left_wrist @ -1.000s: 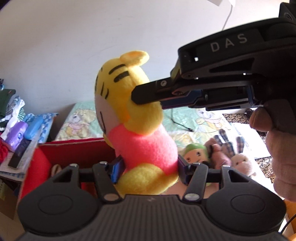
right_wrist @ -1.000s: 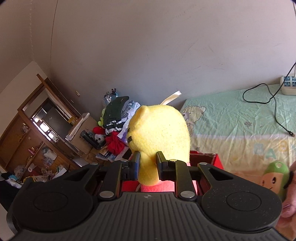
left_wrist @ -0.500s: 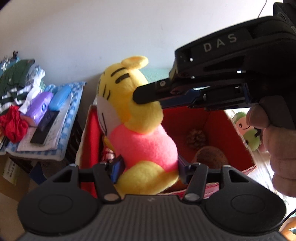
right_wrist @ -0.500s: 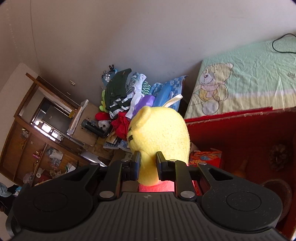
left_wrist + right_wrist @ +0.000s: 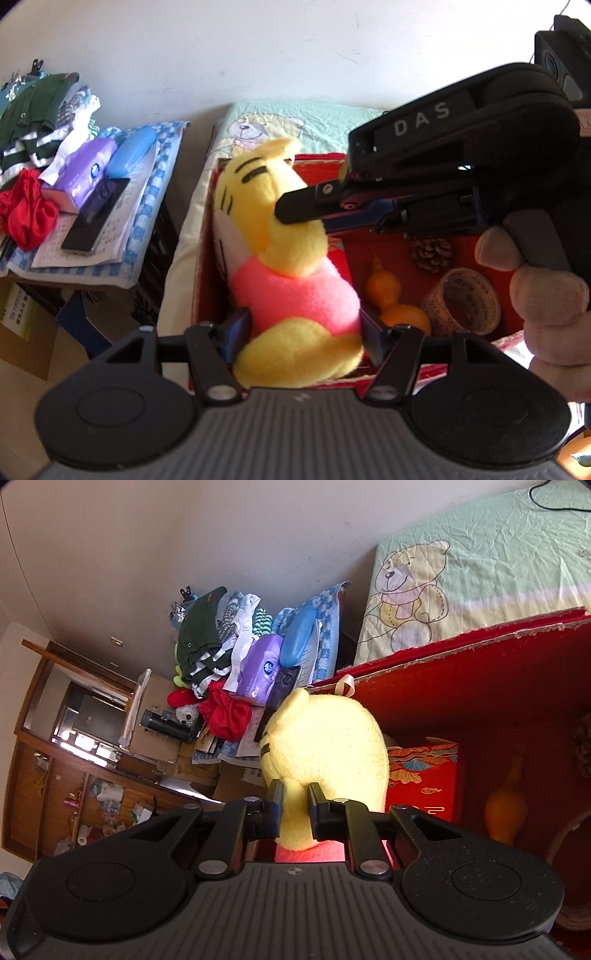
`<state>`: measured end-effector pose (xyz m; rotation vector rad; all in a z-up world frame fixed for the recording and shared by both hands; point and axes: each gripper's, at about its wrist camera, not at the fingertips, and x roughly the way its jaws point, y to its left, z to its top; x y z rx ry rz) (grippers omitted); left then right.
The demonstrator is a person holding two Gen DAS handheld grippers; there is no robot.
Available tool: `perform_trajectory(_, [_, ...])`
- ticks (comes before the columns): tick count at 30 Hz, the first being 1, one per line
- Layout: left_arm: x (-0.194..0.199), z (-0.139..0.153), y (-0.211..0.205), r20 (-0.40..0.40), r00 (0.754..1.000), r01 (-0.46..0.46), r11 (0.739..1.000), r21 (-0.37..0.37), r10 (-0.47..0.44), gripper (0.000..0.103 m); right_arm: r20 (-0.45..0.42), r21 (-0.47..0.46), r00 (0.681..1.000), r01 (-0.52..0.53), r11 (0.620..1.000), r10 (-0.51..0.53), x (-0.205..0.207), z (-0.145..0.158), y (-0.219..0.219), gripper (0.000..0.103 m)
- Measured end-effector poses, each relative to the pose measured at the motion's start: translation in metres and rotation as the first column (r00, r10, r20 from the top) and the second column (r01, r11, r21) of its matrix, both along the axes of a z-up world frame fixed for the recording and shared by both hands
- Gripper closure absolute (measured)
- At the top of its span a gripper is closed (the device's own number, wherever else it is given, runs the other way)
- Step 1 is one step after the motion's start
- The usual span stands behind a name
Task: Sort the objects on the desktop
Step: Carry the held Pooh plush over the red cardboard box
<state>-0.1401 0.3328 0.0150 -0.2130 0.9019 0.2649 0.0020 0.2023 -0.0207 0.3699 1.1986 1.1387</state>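
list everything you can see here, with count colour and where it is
plush tiger: 1, yellow with pink shirt, held over the red box
red box: 1, red, on the bed
pine cone: 1, brown, in box
gourd: 1, orange, in box
tape roll: 1, tan, in box
bear sheet: 1, green and yellow, behind box
tissue pack: 1, purple, side pile
left gripper: 1, black, around tiger's body
right gripper: 1, black, pinching tiger's head
hand: 1, on right gripper's handle

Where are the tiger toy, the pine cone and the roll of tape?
tiger toy (image 5: 295, 291): left wrist view, on its pink belly.
pine cone (image 5: 432, 254): left wrist view, on its scales.
roll of tape (image 5: 436, 306): left wrist view, on its outer side.
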Motion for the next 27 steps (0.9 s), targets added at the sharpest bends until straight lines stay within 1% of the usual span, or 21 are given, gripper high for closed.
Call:
perform_trajectory(2, [0.002, -0.001, 0.002, -0.004, 1.0, -0.003, 1.0, -0.001, 0.003, 0.03, 0.005, 0.0, 1.0, -0.005, 1.0, 0.005, 0.001, 0.002, -0.001, 0.086])
perform_trajectory(4, [0.003, -0.002, 0.002, -0.006, 1.0, 0.0, 1.0, -0.005, 0.0, 0.028, 0.033, 0.006, 0.999, -0.023, 1.0, 0.023, -0.001, 0.009, -0.003, 0.077])
perform_trajectory(6, [0.002, -0.001, 0.002, -0.004, 1.0, 0.004, 1.0, 0.003, -0.004, 0.027, 0.068, 0.012, 0.997, -0.036, 0.999, 0.035, -0.004, 0.015, -0.006, 0.071])
perform_trajectory(8, [0.0, 0.001, 0.003, 0.0, 1.0, 0.003, 1.0, 0.008, -0.003, 0.027, 0.092, 0.019, 0.995, -0.04, 0.999, 0.038, -0.004, 0.019, -0.011, 0.071])
perform_trajectory(13, [-0.008, 0.007, 0.005, 0.013, 1.0, -0.008, 1.0, 0.014, 0.008, 0.026, 0.064, 0.029, 0.998, 0.006, 1.0, -0.008, 0.003, 0.018, -0.028, 0.073])
perform_trajectory(17, [-0.013, 0.011, 0.004, 0.014, 1.0, -0.016, 0.999, 0.045, 0.015, 0.026, 0.073, -0.011, 0.997, 0.037, 0.999, -0.036, 0.006, 0.013, -0.034, 0.078])
perform_trajectory(19, [-0.013, 0.011, 0.005, 0.007, 1.0, -0.024, 0.998, 0.059, 0.024, 0.024, 0.072, -0.052, 0.997, 0.043, 0.998, -0.039, 0.005, 0.008, -0.032, 0.081])
perform_trajectory(22, [-0.013, 0.011, 0.007, 0.005, 1.0, -0.028, 0.998, 0.049, 0.027, 0.024, 0.061, -0.089, 0.998, 0.023, 0.996, -0.018, 0.001, -0.004, -0.027, 0.082])
perform_trajectory(25, [-0.011, 0.008, 0.005, 0.0, 1.0, -0.03, 0.998, 0.055, 0.03, 0.022, 0.046, -0.1, 0.999, -0.005, 0.995, 0.01, -0.005, -0.013, -0.019, 0.082])
perform_trajectory(27, [-0.009, 0.006, 0.005, -0.008, 0.999, -0.034, 0.998, 0.054, 0.035, 0.021, 0.053, -0.103, 0.998, -0.015, 0.995, 0.021, -0.009, -0.014, -0.015, 0.082])
